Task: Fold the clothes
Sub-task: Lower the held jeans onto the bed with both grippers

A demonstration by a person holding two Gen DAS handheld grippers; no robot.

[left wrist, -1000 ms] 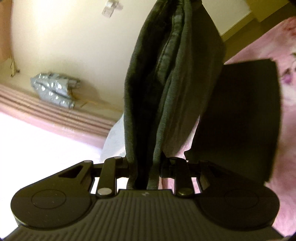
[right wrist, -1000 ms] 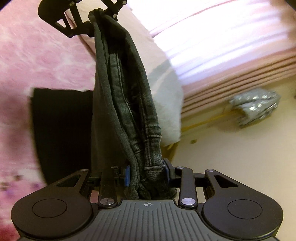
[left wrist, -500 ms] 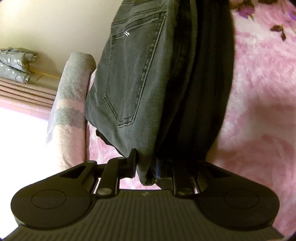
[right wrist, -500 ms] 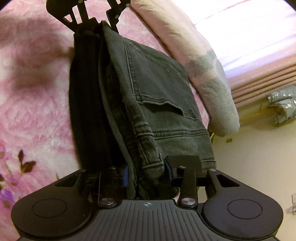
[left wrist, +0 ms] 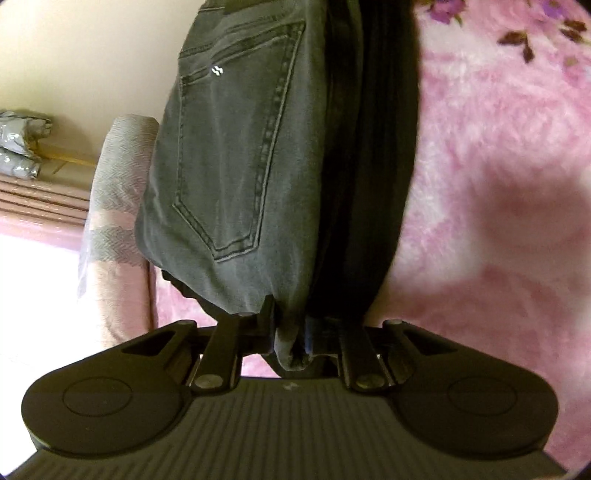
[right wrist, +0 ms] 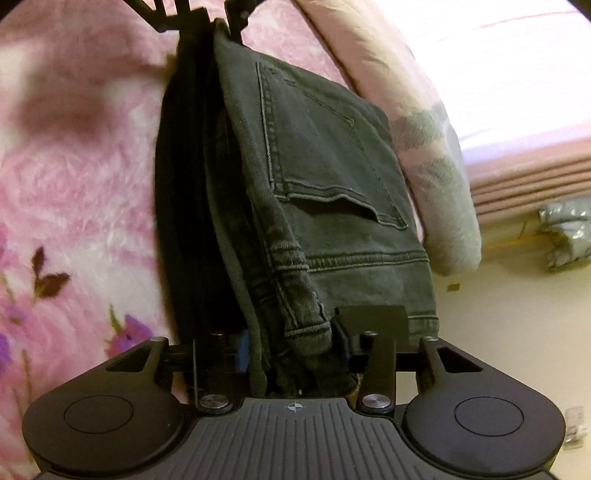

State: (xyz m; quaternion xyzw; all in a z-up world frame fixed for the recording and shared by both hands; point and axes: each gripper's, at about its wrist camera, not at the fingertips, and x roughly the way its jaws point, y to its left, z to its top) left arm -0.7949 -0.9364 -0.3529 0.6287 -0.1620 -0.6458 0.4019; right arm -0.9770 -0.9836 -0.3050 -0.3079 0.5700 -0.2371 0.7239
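Observation:
A pair of folded dark grey jeans hangs stretched between both grippers, its back pocket facing outward. My left gripper is shut on one end of the jeans. My right gripper is shut on the other end, at the waistband. The left gripper also shows at the top of the right wrist view. A black garment lies on the pink blanket directly under the jeans; it also shows in the left wrist view.
A fluffy pink floral blanket covers the bed. A pink-and-grey pillow lies at its edge. Beyond it are a cream floor, a silver bundle and pink curtain folds.
The jeans have come down from in front of the wall to just above the black garment on the blanket. They turned so the back pocket faces out. Both grips are unchanged.

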